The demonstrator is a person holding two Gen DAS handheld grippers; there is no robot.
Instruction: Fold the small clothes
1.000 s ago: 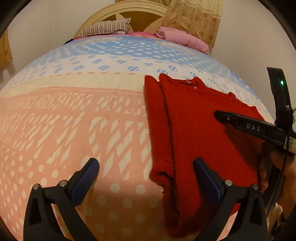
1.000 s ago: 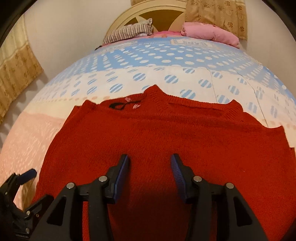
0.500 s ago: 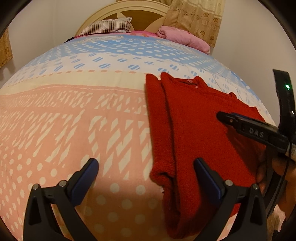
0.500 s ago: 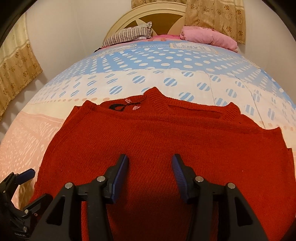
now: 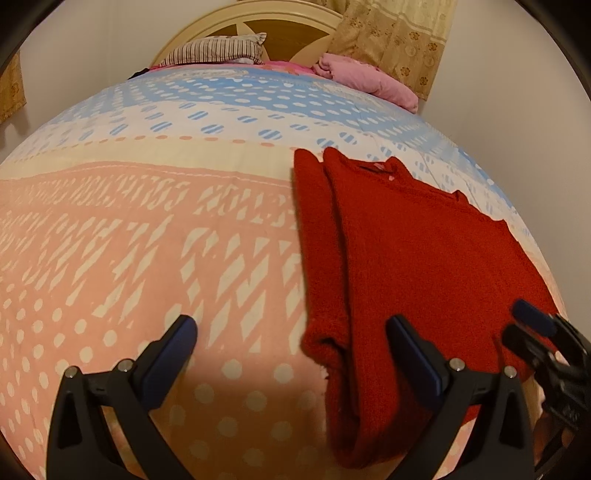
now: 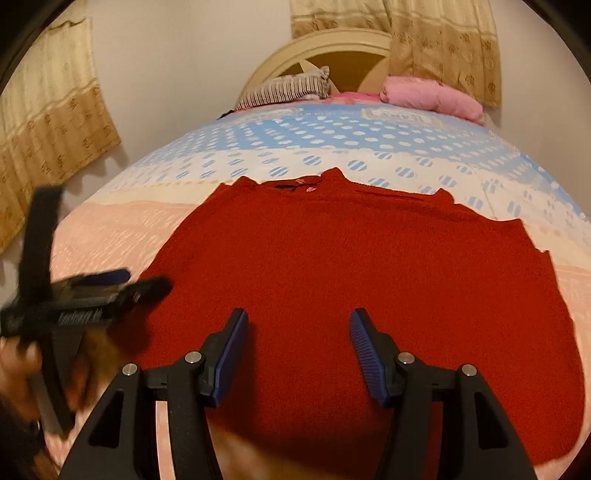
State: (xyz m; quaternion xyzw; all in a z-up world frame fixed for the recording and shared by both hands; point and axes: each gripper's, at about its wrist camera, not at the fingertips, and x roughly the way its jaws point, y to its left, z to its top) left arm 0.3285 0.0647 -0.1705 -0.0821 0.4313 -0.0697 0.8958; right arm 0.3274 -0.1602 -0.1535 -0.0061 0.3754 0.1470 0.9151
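Observation:
A red knitted sweater (image 6: 351, 266) lies flat on the patterned bedspread (image 5: 147, 229), its neck toward the headboard. In the left wrist view the sweater (image 5: 413, 258) fills the right half, with its left sleeve folded in along the side. My left gripper (image 5: 291, 354) stands wide open above the sweater's lower left edge, holding nothing. My right gripper (image 6: 299, 350) hovers over the sweater's lower middle; its jaws are opening and nothing is between them. The left gripper (image 6: 122, 284) shows blurred at the left of the right wrist view, a hand under it.
A striped pillow (image 5: 218, 50) and a pink pillow (image 5: 365, 79) lie at the rounded headboard (image 5: 251, 22). Beige curtains (image 6: 48, 147) hang on the wall to the left and behind the headboard. The bedspread left of the sweater is bare fabric.
My right gripper has pulled back toward the near hem and its jaws have widened. In the left wrist view it dropped from mid right to the lower right corner. The left gripper kept still.

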